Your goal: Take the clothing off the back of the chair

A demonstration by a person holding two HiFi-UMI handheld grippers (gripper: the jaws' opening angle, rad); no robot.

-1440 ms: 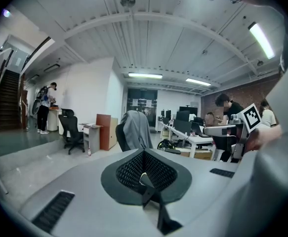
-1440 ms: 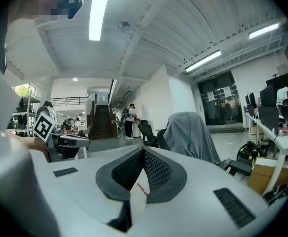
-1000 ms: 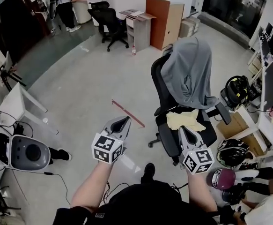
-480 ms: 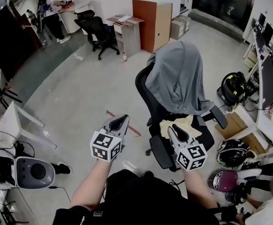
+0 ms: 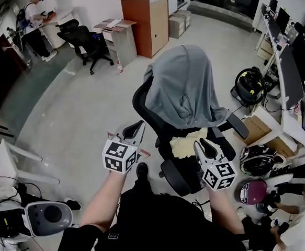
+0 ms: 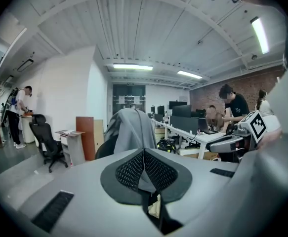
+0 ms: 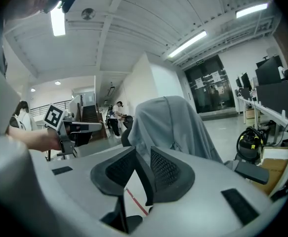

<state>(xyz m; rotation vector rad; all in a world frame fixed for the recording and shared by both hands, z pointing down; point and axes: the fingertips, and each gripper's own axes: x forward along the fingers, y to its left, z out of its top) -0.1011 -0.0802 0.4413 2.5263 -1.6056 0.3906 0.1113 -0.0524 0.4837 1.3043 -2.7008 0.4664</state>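
Open-plan office, grey floor [image 5: 84, 103], desks [image 5: 293, 114] down the right side. The grey garment [image 5: 183, 88] is draped over the back of the black chair [image 5: 176, 174], hanging toward the seat, where a yellow cloth [image 5: 186, 144] lies. Both grippers are short of the chair, touching nothing. Left gripper [image 5: 136, 126]: jaws together, empty. Right gripper [image 5: 200, 144]: jaws have just been opening, partway apart, nothing between. I'd open both wide, pinch the fabric high on each side, and lift it clear of the top before pulling back, or the chair may roll.

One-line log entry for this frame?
phase: pre-grasp | grey garment: draped over chair back, untouched | left gripper: shut, empty | right gripper: jaws just opening, empty
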